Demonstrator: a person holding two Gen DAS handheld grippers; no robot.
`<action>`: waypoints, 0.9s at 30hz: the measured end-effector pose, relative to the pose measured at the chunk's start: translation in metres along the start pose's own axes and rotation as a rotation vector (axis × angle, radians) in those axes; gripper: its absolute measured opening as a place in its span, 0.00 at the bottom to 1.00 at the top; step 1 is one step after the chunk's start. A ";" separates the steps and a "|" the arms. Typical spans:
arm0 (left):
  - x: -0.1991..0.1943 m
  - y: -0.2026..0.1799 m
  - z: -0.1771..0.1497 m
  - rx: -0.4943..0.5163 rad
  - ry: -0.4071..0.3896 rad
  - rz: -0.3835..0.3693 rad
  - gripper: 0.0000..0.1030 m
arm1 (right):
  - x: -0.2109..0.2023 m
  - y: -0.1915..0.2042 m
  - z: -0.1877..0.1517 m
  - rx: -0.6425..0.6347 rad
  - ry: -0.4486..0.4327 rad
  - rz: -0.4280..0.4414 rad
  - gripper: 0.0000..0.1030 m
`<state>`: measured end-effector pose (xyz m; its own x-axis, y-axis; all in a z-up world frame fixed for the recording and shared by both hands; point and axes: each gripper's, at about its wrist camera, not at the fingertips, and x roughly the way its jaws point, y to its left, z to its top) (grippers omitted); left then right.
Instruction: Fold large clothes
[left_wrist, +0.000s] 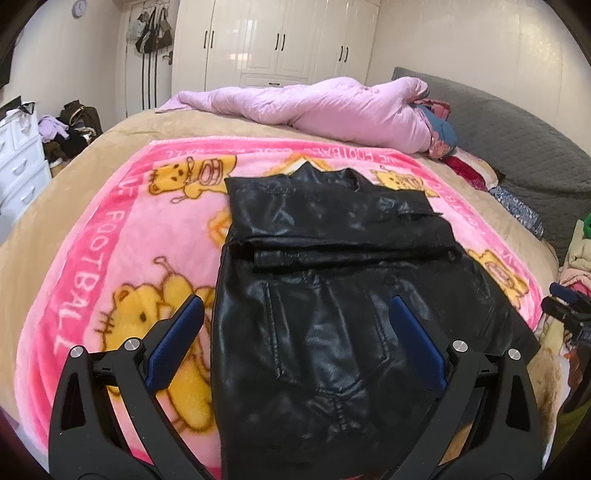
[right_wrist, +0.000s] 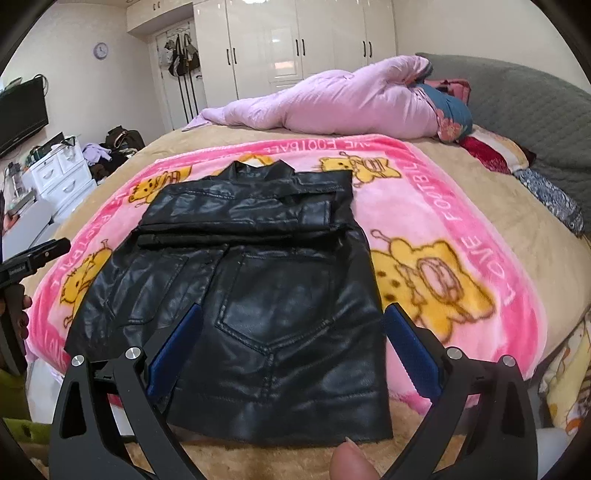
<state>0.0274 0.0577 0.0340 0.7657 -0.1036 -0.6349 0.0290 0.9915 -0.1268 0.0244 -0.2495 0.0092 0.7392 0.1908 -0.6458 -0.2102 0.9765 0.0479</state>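
Black leather jacket (left_wrist: 332, 295) lies flat on the pink blanket (left_wrist: 110, 240), which covers the middle of the tan-topped bed (left_wrist: 155, 125). Sleeves are folded across the upper body, forming a horizontal band below the collar; collar end points toward the wardrobe (left_wrist: 273, 37), hem end toward the cameras. In the right wrist view the hem overhangs the blanket's near edge onto the tan cover. Left gripper (left_wrist: 295, 310) is wide open, holding nothing, hovering over the jacket's lower half: its left finger sits over the blanket just beside the jacket's edge, its right finger over the leather. Can't tell if either finger touches the fabric. Right gripper (right_wrist: 291, 317) is also wide open and empty, over the hem area; left finger over the leather, right finger just past the jacket's right edge over the blanket. A fingertip (right_wrist: 351, 461) shows at the bottom of the right wrist view, just short of the hem. The left gripper's body is visible at the left edge of the right wrist view, held by a hand (right_wrist: 16, 314). Pink duvet (left_wrist: 325, 107) is bunched at the far side of the bed, well apart from the jacket.
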 end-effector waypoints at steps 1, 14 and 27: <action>0.001 0.002 -0.003 -0.003 0.009 0.001 0.91 | 0.000 -0.003 -0.002 0.005 0.004 -0.003 0.95; 0.005 0.038 -0.032 -0.053 0.090 0.036 0.91 | 0.002 -0.026 -0.024 0.034 0.081 -0.018 0.95; 0.015 0.063 -0.070 -0.071 0.208 0.044 0.91 | 0.012 -0.049 -0.047 0.043 0.159 -0.015 0.95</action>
<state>-0.0040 0.1127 -0.0371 0.6161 -0.0812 -0.7835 -0.0531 0.9881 -0.1442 0.0137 -0.3001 -0.0370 0.6304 0.1614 -0.7593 -0.1702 0.9831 0.0676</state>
